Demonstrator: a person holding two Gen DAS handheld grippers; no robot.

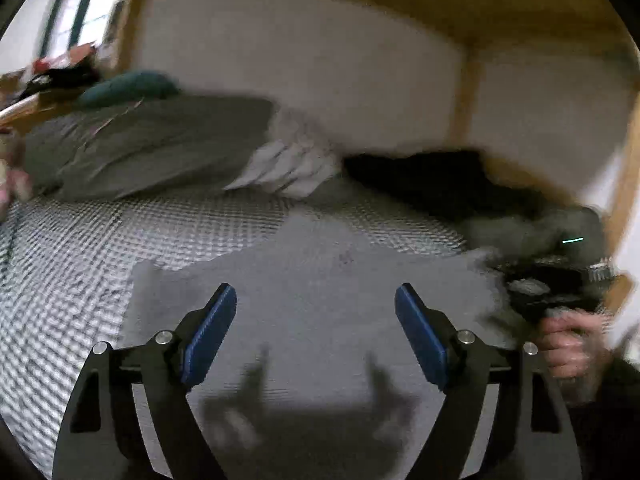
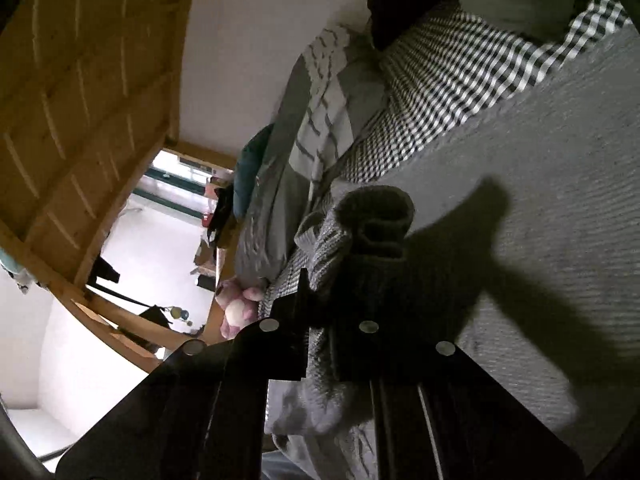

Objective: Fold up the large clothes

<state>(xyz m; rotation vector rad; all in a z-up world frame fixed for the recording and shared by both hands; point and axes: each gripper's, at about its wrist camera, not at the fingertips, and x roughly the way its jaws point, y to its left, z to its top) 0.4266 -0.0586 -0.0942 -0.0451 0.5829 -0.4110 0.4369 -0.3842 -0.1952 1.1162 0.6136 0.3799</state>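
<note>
Sweater (image 1: 304,280) flat under wide-open left gripper (image 1: 316,332); cuff (image 2: 374,216) pinched in right gripper (image 2: 320,292). Could slip out if tugged hard, messing the fold.

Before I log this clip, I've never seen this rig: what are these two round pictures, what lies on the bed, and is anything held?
There is no robot: a person holds a two-finger gripper in each hand, and a fisheye camera on each looks along its fingers. The left picture shows the left gripper, blue pads apart, nothing between them, above a large grey knitted garment spread on a black-and-white checked bedcover. At its right edge a hand holds the other tool. The right picture, tilted sideways, shows the right gripper shut on a bunched fold of that garment. Grey pillows lie behind.
</note>
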